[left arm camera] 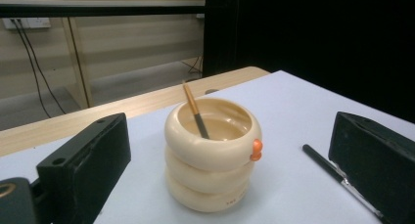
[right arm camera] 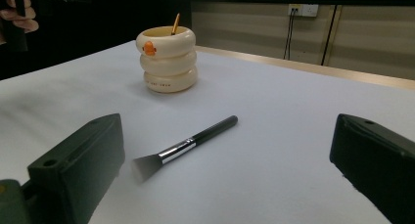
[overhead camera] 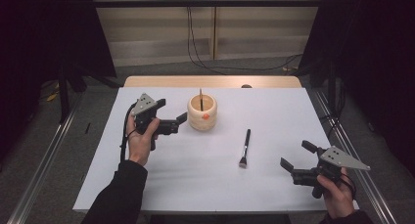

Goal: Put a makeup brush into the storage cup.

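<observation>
A cream ringed holder (overhead camera: 202, 112) (left arm camera: 213, 154) (right arm camera: 167, 58) with a small orange knob stands on the white table, and a brown-handled brush (overhead camera: 200, 99) (left arm camera: 195, 109) leans inside it. A black makeup brush (overhead camera: 244, 147) (right arm camera: 184, 145) (left arm camera: 337, 177) lies flat to its right, bristles toward me. My left gripper (overhead camera: 172, 112) (left arm camera: 230, 170) is open just left of the holder, pointing at it. Near the front right edge my right gripper (overhead camera: 296, 154) (right arm camera: 230, 170) is open and empty, pointing at the flat brush.
The white table sheet (overhead camera: 205, 180) has a wooden edge (overhead camera: 213, 81) at the back. Metal rails run along both sides on the floor, and cables hang by the far wall. A person's sleeves enter from the bottom.
</observation>
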Action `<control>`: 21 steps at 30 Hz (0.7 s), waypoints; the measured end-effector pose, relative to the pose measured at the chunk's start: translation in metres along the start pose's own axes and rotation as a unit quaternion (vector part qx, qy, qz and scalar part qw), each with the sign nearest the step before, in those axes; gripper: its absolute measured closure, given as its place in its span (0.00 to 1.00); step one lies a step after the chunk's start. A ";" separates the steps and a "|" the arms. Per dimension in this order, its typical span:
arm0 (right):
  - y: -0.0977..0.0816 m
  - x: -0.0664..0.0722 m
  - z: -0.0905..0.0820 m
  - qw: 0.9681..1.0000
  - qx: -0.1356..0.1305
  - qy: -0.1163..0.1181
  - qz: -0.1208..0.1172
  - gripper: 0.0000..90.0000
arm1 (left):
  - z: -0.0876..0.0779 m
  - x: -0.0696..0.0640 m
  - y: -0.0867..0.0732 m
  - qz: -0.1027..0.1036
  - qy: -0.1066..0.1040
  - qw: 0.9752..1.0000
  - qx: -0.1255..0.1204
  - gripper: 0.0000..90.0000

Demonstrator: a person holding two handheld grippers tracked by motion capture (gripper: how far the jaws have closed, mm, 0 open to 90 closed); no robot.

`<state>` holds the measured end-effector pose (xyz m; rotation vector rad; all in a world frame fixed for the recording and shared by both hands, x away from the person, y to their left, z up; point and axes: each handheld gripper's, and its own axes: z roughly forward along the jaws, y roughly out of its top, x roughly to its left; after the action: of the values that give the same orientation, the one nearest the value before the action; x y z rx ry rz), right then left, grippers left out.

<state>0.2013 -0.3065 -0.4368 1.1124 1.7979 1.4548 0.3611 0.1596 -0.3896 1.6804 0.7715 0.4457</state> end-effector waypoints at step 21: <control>0.000 0.000 0.000 1.000 0.004 0.003 0.001 0.00 | -0.045 -0.008 -0.029 -0.008 0.017 1.000 -0.016 0.01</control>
<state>0.2016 -0.3068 -0.4368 1.1156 1.8072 1.4552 0.3188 0.1891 -0.4052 1.6396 0.7987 0.4750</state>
